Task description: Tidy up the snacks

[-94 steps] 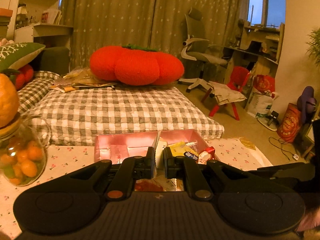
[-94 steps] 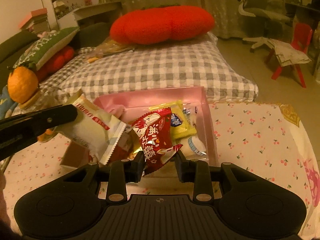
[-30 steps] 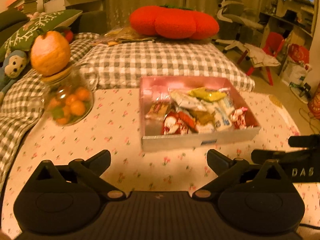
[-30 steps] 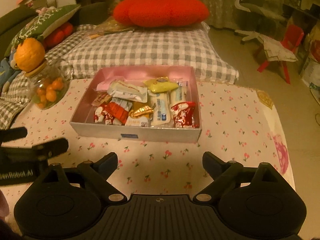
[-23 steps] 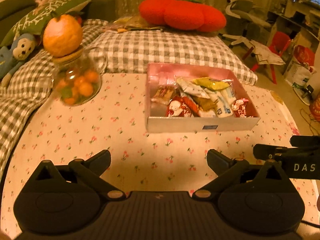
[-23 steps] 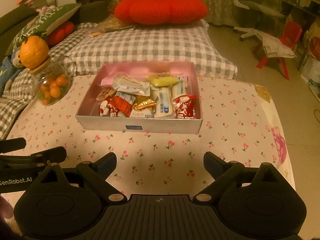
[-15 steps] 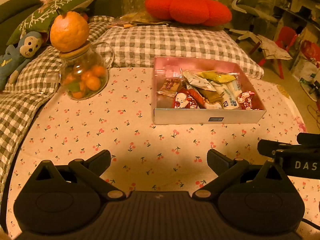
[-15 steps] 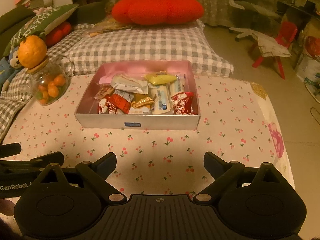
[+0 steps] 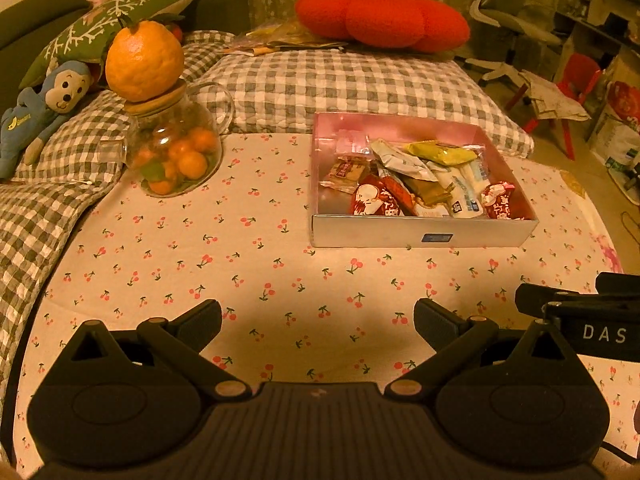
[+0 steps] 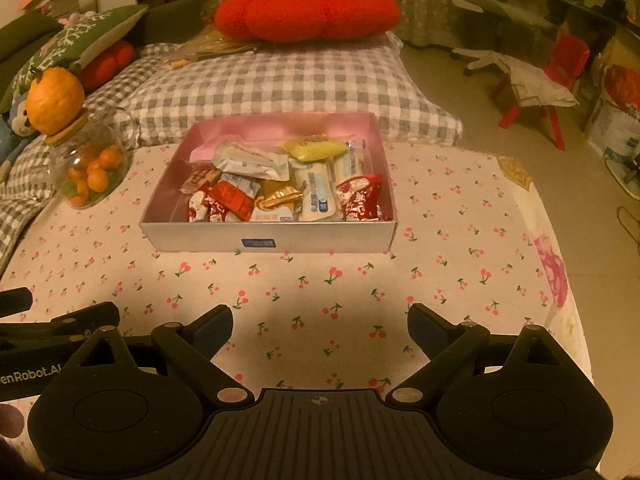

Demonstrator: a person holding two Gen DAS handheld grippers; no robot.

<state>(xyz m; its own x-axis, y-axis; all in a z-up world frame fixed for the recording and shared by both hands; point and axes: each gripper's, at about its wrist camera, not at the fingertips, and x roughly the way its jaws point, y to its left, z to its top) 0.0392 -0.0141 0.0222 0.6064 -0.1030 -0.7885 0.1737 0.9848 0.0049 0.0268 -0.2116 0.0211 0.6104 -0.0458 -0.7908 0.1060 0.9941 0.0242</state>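
Glass jar (image 9: 172,152): stands at the left on the cherry-print tablecloth (image 9: 248,264), round-bellied, filled with small orange fruits, with a wooden lid and a large orange (image 9: 144,65) sitting on top.
Left gripper (image 9: 318,322): low over the near edge of the cloth, both black fingers spread wide with nothing between them, well apart from the box.
Box (image 9: 420,236): shallow, rectangular, silver-grey outside and pink inside, a small dark label on its near wall; it sits on the cloth right of the jar, against the checked cushion (image 9: 340,80) behind it.
Snacks (image 9: 416,180): all lie inside the box, loosely piled toward its near and right parts. At the left a small brown-and-white packet and a pale pink sachet; then a red wrapper with a white face print; a white-silver bar lying slantwise; a gold foil piece in the middle; a yellow-green packet at the back; long white sticks with blue marks; a red-and-white wrapper at the right end.
Right gripper (image 10: 320,322): also low at the near edge, fingers held wide apart and empty, pointed at the box front.
Red plush cushion (image 10: 308,10): on the checked bedding beyond the box.
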